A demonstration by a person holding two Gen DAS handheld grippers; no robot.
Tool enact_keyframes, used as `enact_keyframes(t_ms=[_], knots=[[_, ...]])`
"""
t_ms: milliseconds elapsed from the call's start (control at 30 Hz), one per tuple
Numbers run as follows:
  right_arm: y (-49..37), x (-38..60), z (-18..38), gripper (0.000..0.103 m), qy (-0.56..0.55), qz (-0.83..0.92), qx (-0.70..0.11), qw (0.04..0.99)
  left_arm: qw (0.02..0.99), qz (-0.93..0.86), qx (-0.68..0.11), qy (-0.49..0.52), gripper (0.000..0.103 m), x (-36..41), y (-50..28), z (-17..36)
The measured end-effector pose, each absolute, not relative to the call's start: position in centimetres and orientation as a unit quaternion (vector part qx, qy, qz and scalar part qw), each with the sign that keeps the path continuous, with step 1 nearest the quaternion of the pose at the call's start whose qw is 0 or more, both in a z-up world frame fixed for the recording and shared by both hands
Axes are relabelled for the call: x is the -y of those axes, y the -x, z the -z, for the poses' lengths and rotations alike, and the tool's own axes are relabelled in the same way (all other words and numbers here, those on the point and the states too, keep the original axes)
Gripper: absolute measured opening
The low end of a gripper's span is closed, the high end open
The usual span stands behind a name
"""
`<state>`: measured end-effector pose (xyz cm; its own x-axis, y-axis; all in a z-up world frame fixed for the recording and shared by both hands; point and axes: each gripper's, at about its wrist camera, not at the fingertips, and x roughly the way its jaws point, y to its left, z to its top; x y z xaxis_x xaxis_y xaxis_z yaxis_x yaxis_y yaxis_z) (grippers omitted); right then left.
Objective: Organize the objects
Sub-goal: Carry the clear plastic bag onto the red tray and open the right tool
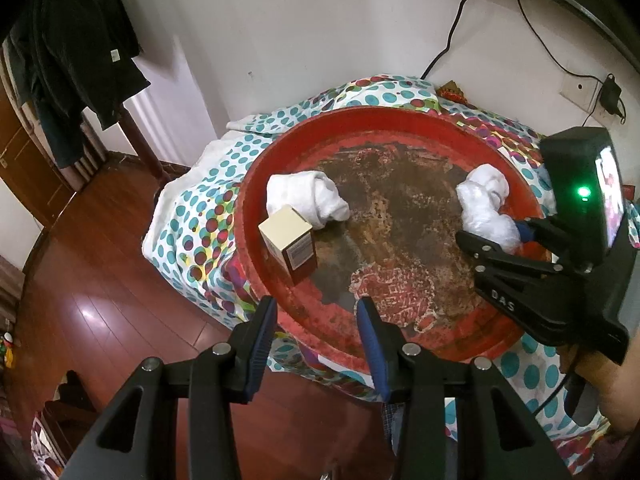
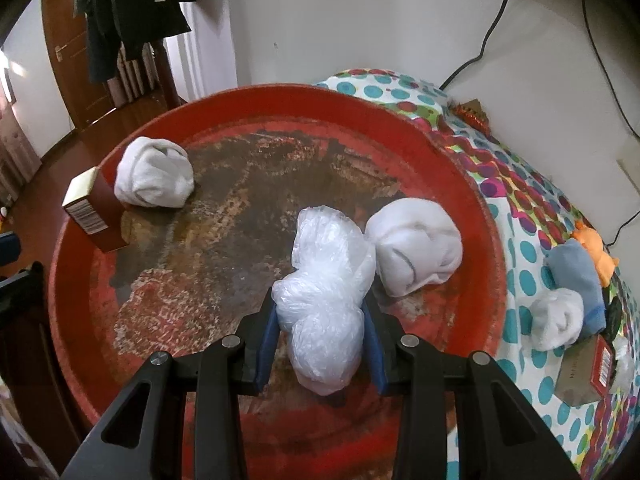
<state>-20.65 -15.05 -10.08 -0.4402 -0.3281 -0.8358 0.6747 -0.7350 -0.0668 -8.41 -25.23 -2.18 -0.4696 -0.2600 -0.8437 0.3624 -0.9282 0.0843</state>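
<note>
At the red tray's left edge a small box stands touching a rolled white sock. The left gripper hovers over the near rim, jaws apart and empty. The right gripper clamps a plastic bag bundle beside another white sock. Only the right wrist view shows the blue cloth on the dotted bedspread.

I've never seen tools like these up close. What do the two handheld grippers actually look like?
Both are black plastic clamps. The left gripper has two fingers lined with blue ribbed pads, angular struts with triangular cut-outs, and round silver pivot pins. The right gripper is built the same; from the side its body shows white "DAS" lettering, a green light, a small screen and a black cable.
</note>
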Motion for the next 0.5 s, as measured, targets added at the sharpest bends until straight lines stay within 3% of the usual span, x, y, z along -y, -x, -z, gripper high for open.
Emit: enact_keyframes(t_ms=[167, 200, 267, 500], knots=[[20.7, 15.7, 10.4, 0.039, -0.433, 0.825, -0.201, 0.302, 0.184, 0.853, -0.054, -0.485, 0.042, 25.4, 8.5, 2.3], [20.7, 15.8, 10.4, 0.041, -0.431, 0.826, -0.202, 0.301, 0.184, 0.853, -0.053, -0.486, 0.042, 25.4, 8.5, 2.4], [20.6, 15.8, 10.3, 0.055, -0.431, 0.826, -0.199, 0.304, 0.183, 0.852, -0.053, -0.487, 0.042, 25.4, 8.6, 2.5], [19.6, 14.5, 8.4, 0.065, -0.41, 0.835, -0.19, 0.313, 0.179, 0.854, -0.048, -0.487, 0.042, 25.0, 8.6, 2.4]])
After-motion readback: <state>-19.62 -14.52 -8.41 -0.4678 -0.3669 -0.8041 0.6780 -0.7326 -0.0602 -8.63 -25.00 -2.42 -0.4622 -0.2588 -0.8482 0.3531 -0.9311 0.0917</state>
